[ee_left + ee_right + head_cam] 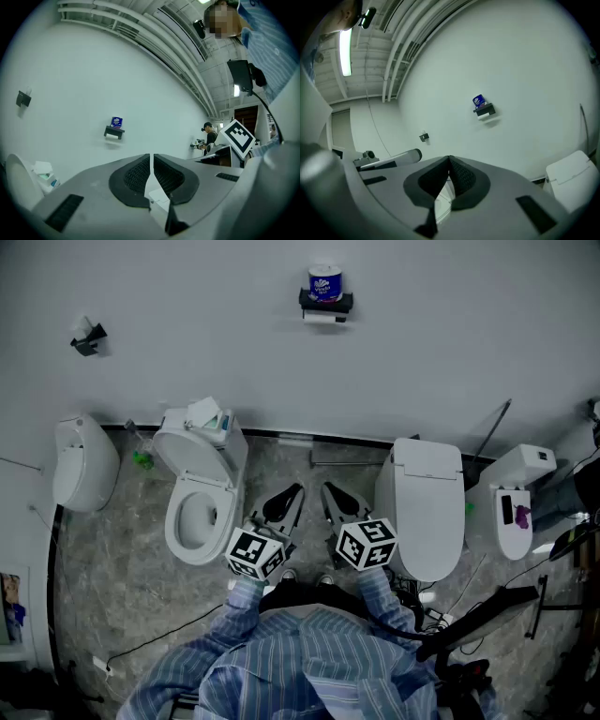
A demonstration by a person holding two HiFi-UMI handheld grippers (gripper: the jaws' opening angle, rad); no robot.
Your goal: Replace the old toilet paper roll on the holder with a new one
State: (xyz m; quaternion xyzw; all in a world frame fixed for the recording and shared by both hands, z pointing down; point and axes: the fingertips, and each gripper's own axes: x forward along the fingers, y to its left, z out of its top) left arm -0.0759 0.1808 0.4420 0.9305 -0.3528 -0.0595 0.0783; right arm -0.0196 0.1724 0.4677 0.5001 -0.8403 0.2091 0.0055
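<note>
Left claw [289, 495] and right claw [330, 493] both pinched closed, empty; wrapped roll [325, 283] atop holder [326, 304] at twelve o'clock.

Left gripper [151, 159] jaws together, roll [116, 122] atop holder [114, 132]

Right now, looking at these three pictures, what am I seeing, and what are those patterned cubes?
No robot: a person in a striped shirt holds a gripper in each hand. The head view looks down from a camera on their head; the other two views ride on the left gripper and the right gripper. The cubes are part of them. Both are shut, holding nothing. On the wall, a holder carries a white roll, with a blue-wrapped roll on top. An open toilet and a closed toilet stand below.
</note>
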